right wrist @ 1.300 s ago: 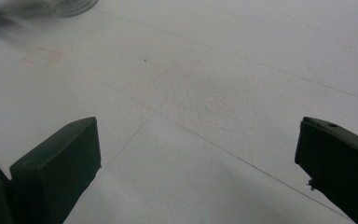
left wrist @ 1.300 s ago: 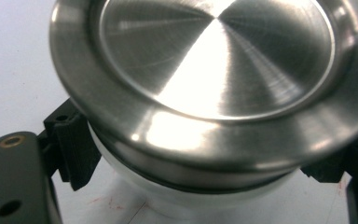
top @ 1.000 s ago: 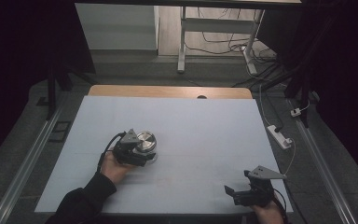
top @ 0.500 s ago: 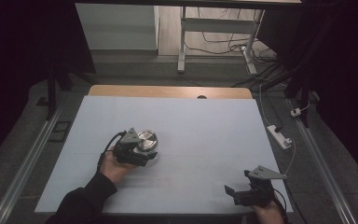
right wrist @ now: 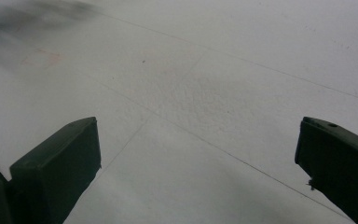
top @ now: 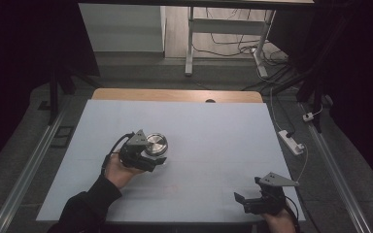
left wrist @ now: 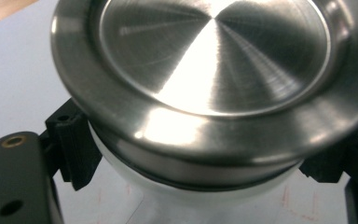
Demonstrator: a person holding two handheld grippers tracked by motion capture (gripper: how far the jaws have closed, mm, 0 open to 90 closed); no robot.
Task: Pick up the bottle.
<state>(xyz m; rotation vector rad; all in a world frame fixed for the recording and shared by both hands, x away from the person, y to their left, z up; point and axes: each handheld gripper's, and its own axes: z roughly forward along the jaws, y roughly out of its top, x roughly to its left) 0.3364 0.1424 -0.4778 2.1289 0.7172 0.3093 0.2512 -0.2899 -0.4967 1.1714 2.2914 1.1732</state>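
Left of the table's (top: 213, 121) middle, the left gripper (top: 148, 156) clamps the white, steel-lidded jar (top: 155, 144) below its lid, so lift it level, while the right gripper (top: 245, 201) waits wide, empty.

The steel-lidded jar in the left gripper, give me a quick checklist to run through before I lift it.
1. The left gripper has a jaw on each side of the white jar: ok, in the left gripper view both black jaws sit against its body under the steel lid.
2. Lid seated on the jar: cannot tell, the lid hides the joint.
3. Grip firm enough to lift: cannot tell, contact shows but not force.
4. Space around the jar on the table sheet: ok, nothing stands near it.
5. Right gripper out of the way: ok, it is open at the near right edge, holding nothing.
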